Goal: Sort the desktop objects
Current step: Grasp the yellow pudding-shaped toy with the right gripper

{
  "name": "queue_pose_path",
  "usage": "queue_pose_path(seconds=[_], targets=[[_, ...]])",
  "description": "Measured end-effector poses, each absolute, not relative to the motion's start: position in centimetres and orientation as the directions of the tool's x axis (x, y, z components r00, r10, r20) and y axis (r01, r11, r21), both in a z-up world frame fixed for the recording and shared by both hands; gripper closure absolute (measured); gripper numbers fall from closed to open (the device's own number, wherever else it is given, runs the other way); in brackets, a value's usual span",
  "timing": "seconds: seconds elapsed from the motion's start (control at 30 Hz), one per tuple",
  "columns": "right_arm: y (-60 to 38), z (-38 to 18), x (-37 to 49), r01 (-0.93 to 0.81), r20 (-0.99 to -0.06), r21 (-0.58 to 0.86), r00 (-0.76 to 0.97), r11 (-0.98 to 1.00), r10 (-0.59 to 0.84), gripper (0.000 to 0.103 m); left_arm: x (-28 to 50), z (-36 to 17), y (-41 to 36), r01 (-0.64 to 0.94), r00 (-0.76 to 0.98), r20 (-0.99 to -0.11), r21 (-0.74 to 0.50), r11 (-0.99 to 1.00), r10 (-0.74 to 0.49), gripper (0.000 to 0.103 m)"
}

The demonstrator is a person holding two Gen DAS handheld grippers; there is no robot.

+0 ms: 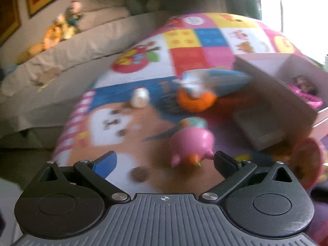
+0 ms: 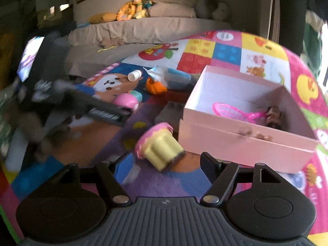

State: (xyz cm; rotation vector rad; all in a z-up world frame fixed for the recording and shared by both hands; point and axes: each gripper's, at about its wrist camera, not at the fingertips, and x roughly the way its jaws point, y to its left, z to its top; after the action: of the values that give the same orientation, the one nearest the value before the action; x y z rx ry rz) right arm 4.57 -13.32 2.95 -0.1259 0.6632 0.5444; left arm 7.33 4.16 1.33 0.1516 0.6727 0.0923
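A pink round toy [image 1: 191, 143] lies on the colourful play mat just ahead of my open, empty left gripper [image 1: 164, 161]. An orange toy [image 1: 194, 100], a blue-and-white packet [image 1: 221, 81] and a small white bottle [image 1: 140, 97] lie farther off. In the right wrist view a toy cupcake [image 2: 158, 145] with pink icing and a yellow base lies on its side just ahead of my open, empty right gripper [image 2: 164, 164]. A pink open box [image 2: 244, 141] to its right holds a pink toy racket [image 2: 235, 110] and a dark small toy [image 2: 273, 115].
A grey block [image 2: 170, 112] lies left of the box. The left gripper [image 2: 92, 106] reaches in from the left in the right wrist view. A bed [image 2: 143, 28] with plush toys [image 2: 135, 8] stands behind the mat. The cupcake also shows at the right [image 1: 305, 160].
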Motion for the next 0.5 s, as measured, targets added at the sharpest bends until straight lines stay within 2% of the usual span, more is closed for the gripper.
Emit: queue_pose_path(seconds=[0.13, 0.2, 0.3, 0.43, 0.5], targets=[[-12.8, 2.0, 6.0, -0.485, -0.63, 0.139, 0.63, 0.863, 0.455, 0.03, 5.6, 1.6, 6.1, -0.069, 0.773, -0.63, 0.038, 0.997, 0.077, 0.0], [-12.7, 1.6, 6.4, -0.476, -0.641, 0.15, 0.621, 0.867, 0.451, 0.04, 4.7, 1.4, 6.3, -0.067, 0.776, -0.629, -0.023, 0.998, 0.037, 0.0], [-13.2, 1.9, 6.0, -0.464, -0.633, 0.141, 0.637, 0.875, 0.44, 0.041, 3.5, 1.2, 5.9, -0.037, 0.782, -0.622, -0.092, 0.995, -0.028, 0.0], [-14.7, 3.2, 4.1, -0.485, -0.645, 0.036, 0.657, 0.874, 0.391, 0.04, 2.5, 1.0, 4.5, 0.038, 0.789, -0.606, -0.114, 0.993, -0.1, 0.0], [-15.2, 3.5, 2.7, -0.503, -0.656, -0.119, 0.687, 0.856, 0.313, 0.04, 2.1, 0.9, 3.9, 0.073, 0.796, -0.594, -0.099, 0.992, -0.118, 0.0]])
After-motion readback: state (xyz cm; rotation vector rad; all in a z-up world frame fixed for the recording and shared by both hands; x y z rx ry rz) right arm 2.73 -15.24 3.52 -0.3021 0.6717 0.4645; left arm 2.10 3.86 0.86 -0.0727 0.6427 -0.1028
